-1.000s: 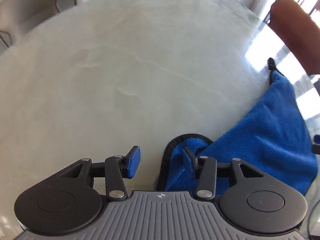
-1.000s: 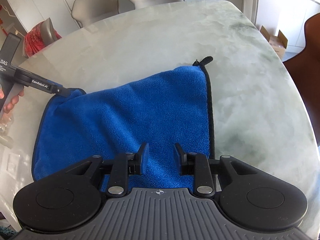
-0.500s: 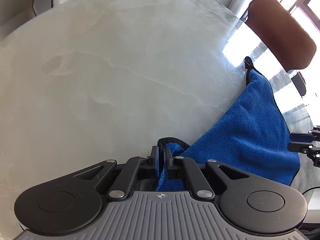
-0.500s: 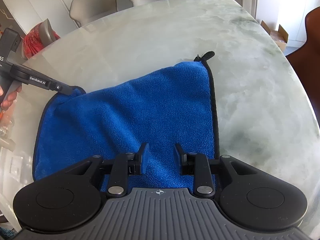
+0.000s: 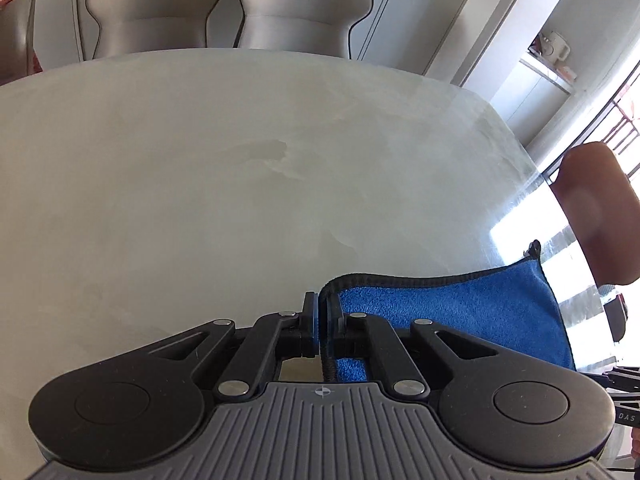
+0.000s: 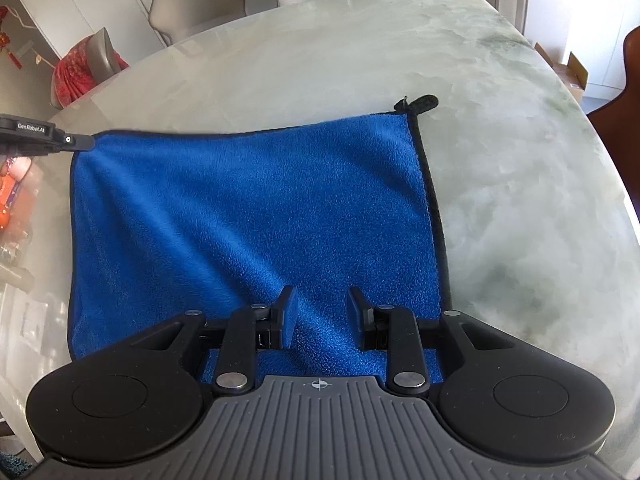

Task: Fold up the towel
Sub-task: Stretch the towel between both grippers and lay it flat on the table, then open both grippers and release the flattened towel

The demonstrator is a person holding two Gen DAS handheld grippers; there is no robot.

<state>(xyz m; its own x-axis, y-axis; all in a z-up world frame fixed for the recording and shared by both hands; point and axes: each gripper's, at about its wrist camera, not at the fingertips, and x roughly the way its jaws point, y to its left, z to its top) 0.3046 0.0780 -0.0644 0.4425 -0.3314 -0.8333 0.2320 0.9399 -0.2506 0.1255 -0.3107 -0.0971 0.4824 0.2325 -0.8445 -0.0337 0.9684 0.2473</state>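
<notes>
The towel (image 6: 256,216), spread near the table's (image 6: 520,160) near edge, is pinched at its far-left corner by the left gripper (image 5: 323,322) (presumably to carry it over in a fold), while the right gripper (image 6: 320,316) is held spread, empty, above the near hem.

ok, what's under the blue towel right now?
Around the blue towel only the marble table shows. Its far-left corner is pinched in the left gripper. Whatever lies beneath the cloth is hidden.

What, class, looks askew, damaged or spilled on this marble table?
Nothing is spilled or damaged. The blue fleece towel lies nearly flat, with faint creases running from the corner pinched by the left gripper. The right gripper is open.
</notes>
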